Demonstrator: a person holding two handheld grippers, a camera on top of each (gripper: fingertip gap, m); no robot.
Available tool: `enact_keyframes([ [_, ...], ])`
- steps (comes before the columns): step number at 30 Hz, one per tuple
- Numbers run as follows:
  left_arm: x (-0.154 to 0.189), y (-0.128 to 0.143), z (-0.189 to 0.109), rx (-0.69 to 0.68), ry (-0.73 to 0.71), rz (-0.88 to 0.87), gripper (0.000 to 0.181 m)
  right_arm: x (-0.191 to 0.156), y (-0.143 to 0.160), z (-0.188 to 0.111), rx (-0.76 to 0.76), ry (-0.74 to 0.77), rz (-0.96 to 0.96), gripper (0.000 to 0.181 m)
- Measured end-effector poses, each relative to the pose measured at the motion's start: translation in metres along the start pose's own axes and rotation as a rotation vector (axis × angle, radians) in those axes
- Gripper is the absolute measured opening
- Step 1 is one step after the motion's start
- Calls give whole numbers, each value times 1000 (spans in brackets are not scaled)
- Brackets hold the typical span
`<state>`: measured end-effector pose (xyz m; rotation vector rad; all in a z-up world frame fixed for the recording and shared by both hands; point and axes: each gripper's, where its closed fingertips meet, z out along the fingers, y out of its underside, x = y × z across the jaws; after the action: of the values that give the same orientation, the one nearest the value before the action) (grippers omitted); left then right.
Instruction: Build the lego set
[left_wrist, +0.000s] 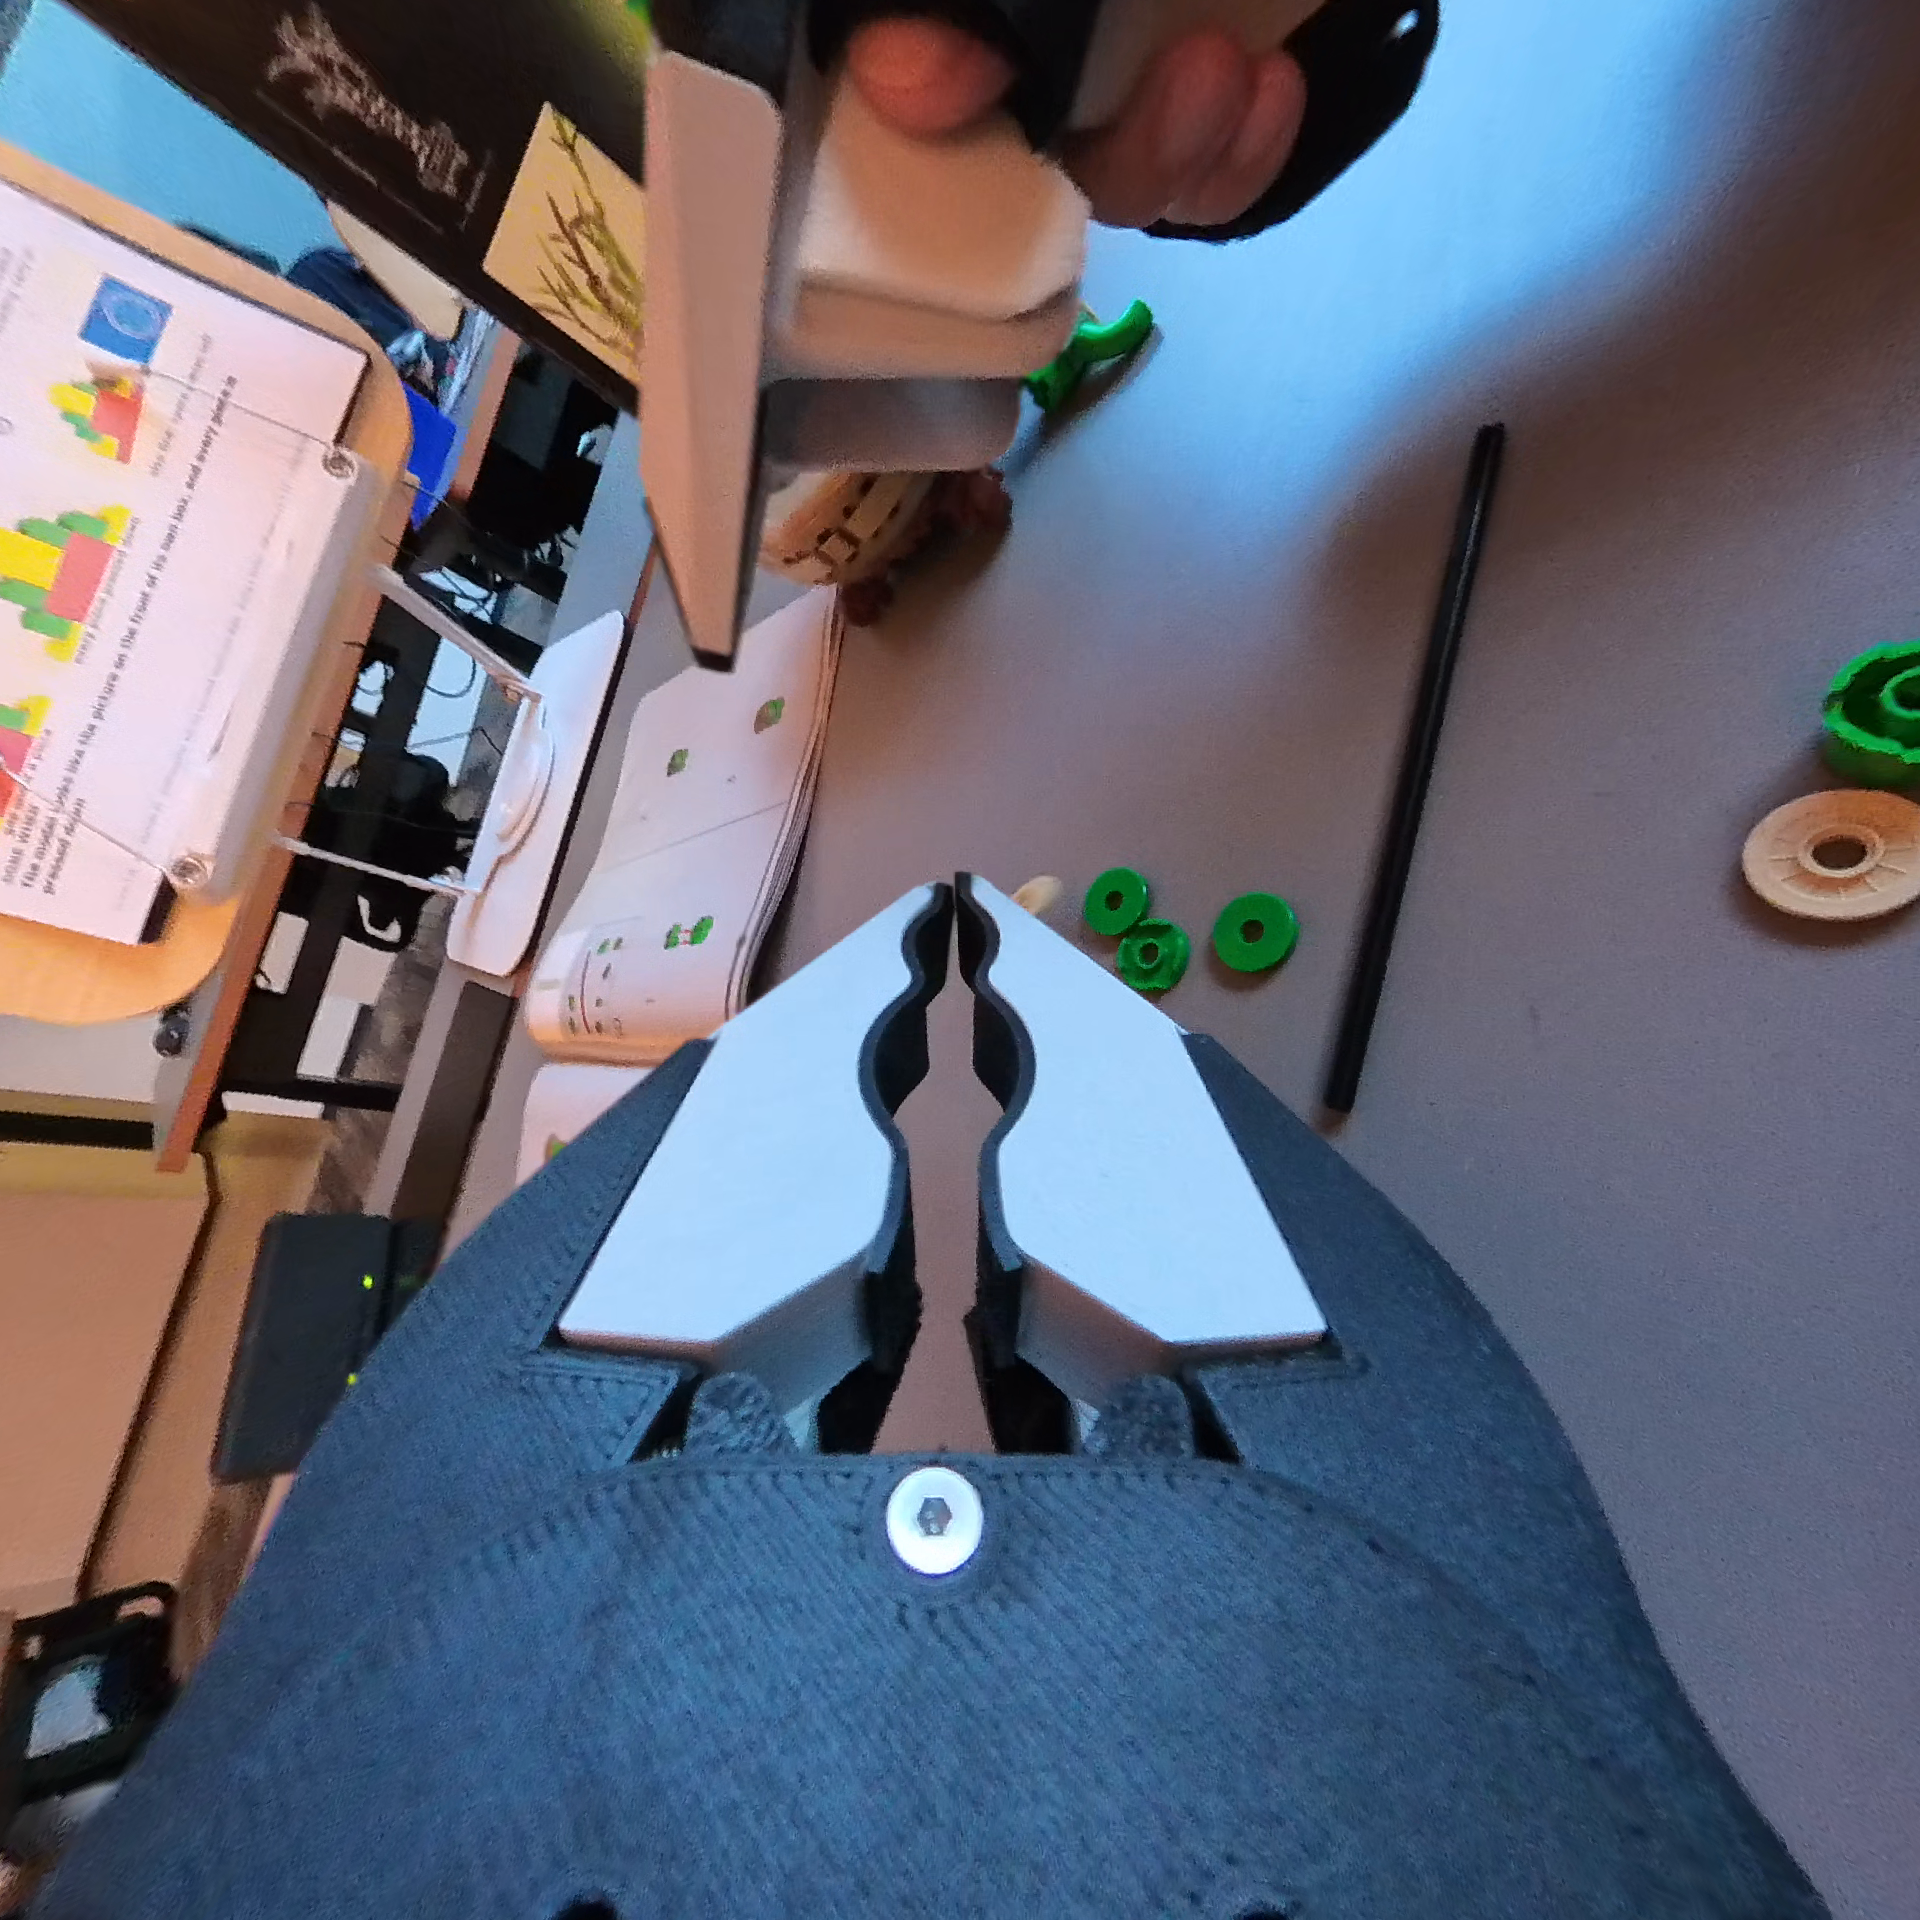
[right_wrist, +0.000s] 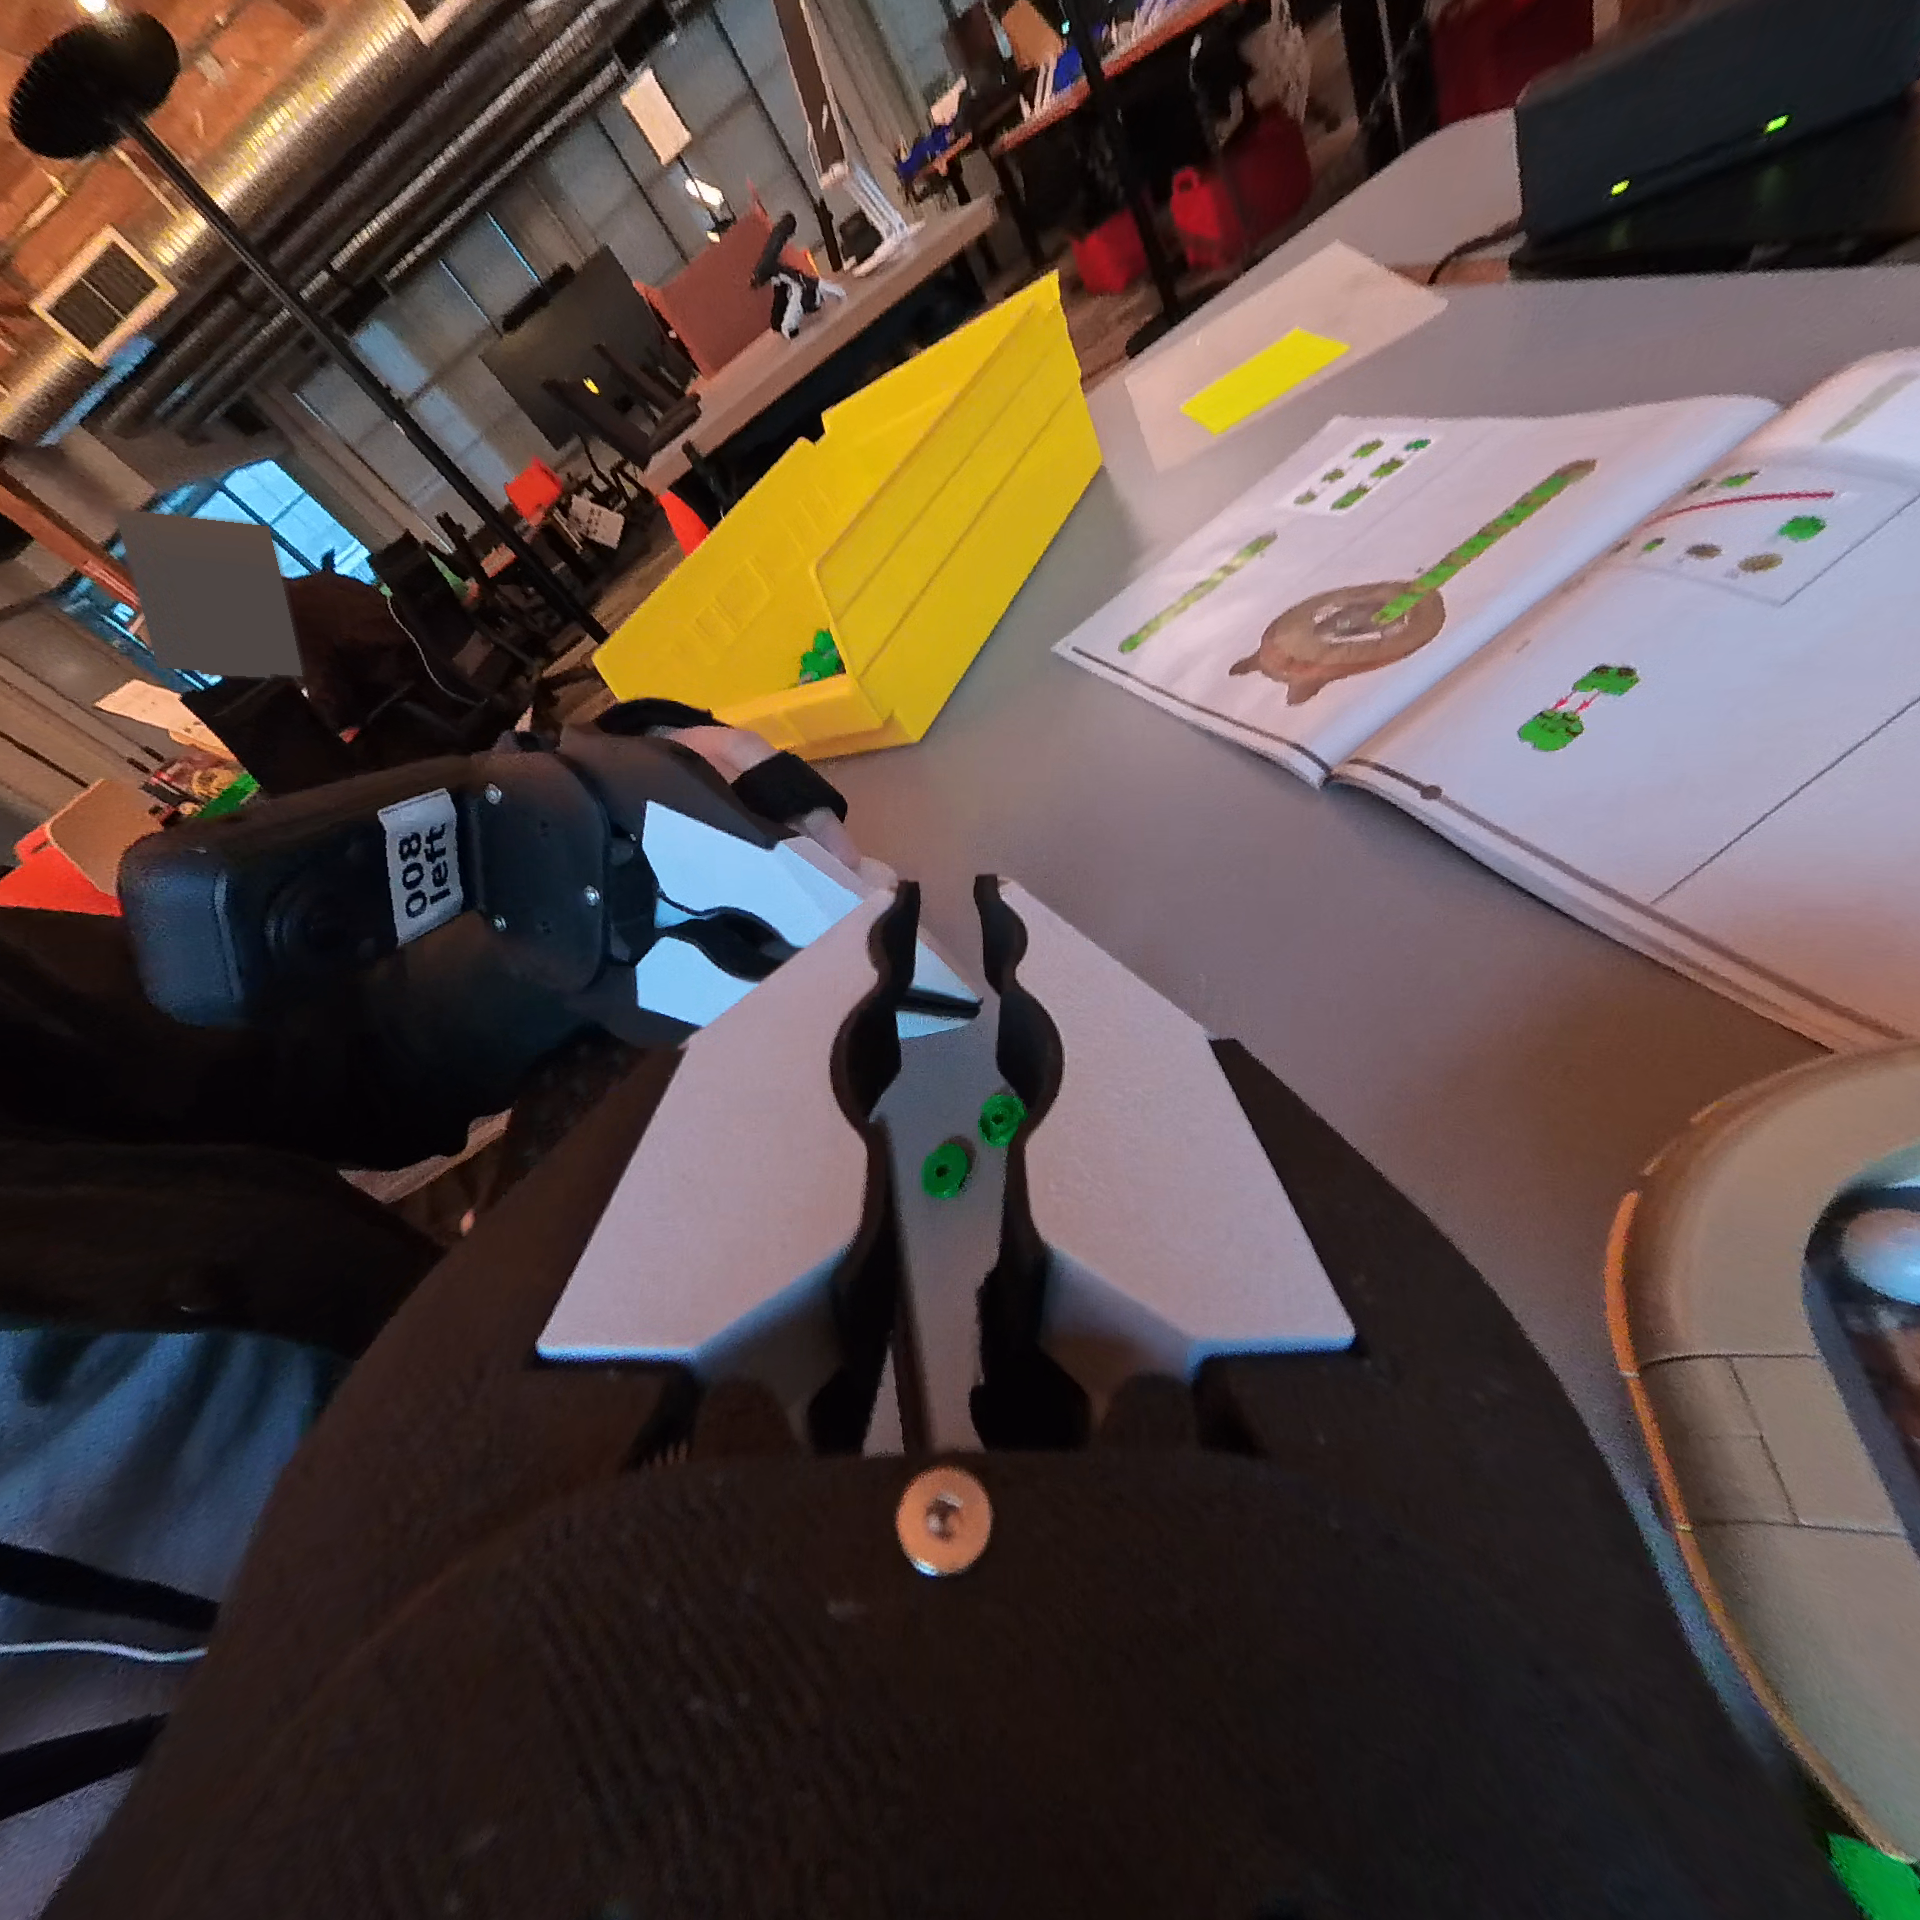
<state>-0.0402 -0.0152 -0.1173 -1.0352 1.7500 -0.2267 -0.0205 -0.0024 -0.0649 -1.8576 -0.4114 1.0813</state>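
A: Item one, far left in the left wrist view: a stand holding a printed sheet (left_wrist: 177, 561) of coloured block pictures. We take it for a reference propped up to be read; it is not the green model's guide.

B: Next to its right, the open instruction booklet (left_wrist: 717, 831), lying flat on the grey table (left_wrist: 1610, 1351). We judge it is kept open so the steps stay in sight.

A: Then the left gripper (left_wrist: 956, 891), tongs brought together at the tips with nothing between them that we can see. It hangs just short of the small parts.

B: Those parts: three green round pieces (left_wrist: 1151, 951) in a tight cluster just past the tips, one with a knobbed edge. A tan sliver shows at the fingertip; we cannot tell what it is.

A: Further right, a long black rod (left_wrist: 1423, 758), well apart from the cluster. Then a tan disc (left_wrist: 1834, 854) and a larger green ring piece (left_wrist: 1881, 722), touching or nearly so, at the edge.

B: Above, the right gripper (right_wrist: 948, 899), held in a gloved hand (left_wrist: 1143, 125). Its own view shows the tongs slightly apart, empty, with two green pieces visible through the gap.

A: Beyond it, a yellow bin (right_wrist: 914, 540) with more green parts inside, presumably the stock.

B: We judge the build barely begun; picking one green round is the likely step.
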Motion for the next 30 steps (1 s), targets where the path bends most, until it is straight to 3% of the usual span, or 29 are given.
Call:
enact_keyframes([
  [3, -5, 9, 1, -22, 30, -161, 9, 4, 6, 2, -40, 28, -16, 10],
  [6, 7, 21, 7, -73, 196, -431, 34, 10, 12, 3, -72, 57, -15, 10],
  [8, 13, 21, 9, -71, 259, -508, 35, 12, 18, 4, -106, 60, 4, 10],
  [14, 25, 16, 9, -73, 298, -440, 34, 19, 52, 7, -309, 86, -35, 11],
  [22, 20, 17, 6, -61, 295, -465, 32, 24, 100, -4, -640, 123, -357, 24],
  [30, 20, 19, 4, -67, 294, -453, 30, 13, 107, -4, -675, 75, -485, 24],
])
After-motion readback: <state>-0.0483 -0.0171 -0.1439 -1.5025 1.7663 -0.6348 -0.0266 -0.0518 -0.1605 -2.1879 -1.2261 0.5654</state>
